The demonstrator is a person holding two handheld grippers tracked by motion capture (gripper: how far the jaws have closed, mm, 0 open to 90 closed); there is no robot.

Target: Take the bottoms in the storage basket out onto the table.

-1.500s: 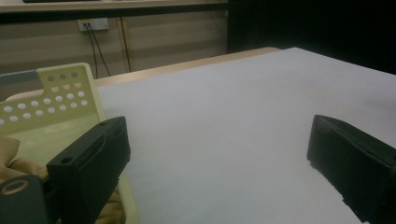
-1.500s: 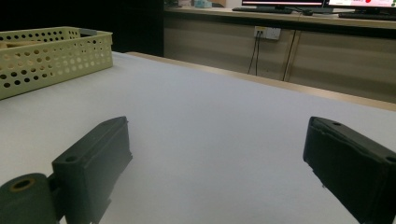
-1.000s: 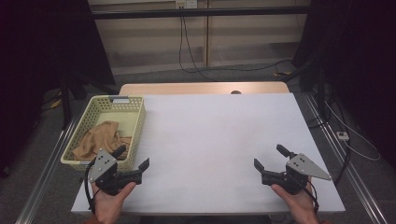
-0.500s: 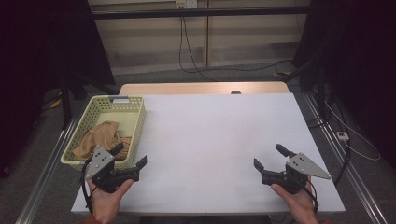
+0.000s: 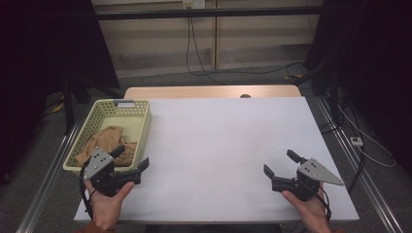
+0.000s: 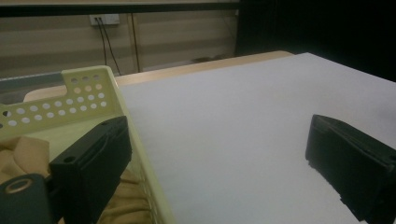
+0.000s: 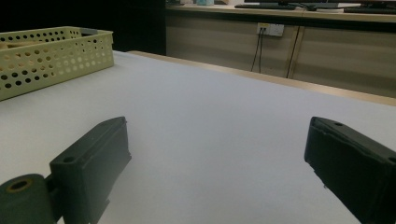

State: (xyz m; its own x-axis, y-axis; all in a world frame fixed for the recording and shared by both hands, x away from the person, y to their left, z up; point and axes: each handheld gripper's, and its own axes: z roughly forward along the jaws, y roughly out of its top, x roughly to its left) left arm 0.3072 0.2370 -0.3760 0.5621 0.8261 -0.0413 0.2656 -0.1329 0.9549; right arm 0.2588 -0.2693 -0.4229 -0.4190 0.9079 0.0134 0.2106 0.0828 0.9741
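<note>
Black jaws on my left claw (image 5: pixel 131 162) stand wide apart, nothing between them. Vs a sec ago it's slid left and a bit forward: one jaw now hangs over the near right corner of the yellow basket (image 5: pixel 142 127), the other over bare desk (image 5: pixel 218 145). In the left gripper view that inner jaw sits right above the tan cloth (image 6: pixel 18 156), not touching as far as I can tell. Cloth is bunched in the near half of the basket, ok to reach from here. Looks to me like the approach is basically done; next I'd dip in and pinch a fold. Right claw (image 5: pixel 281 167) hasn't budged, parked low over the desk's near right, jaws spread, empty, well apart from the basket. Right gripper view has the basket far off at left.
</note>
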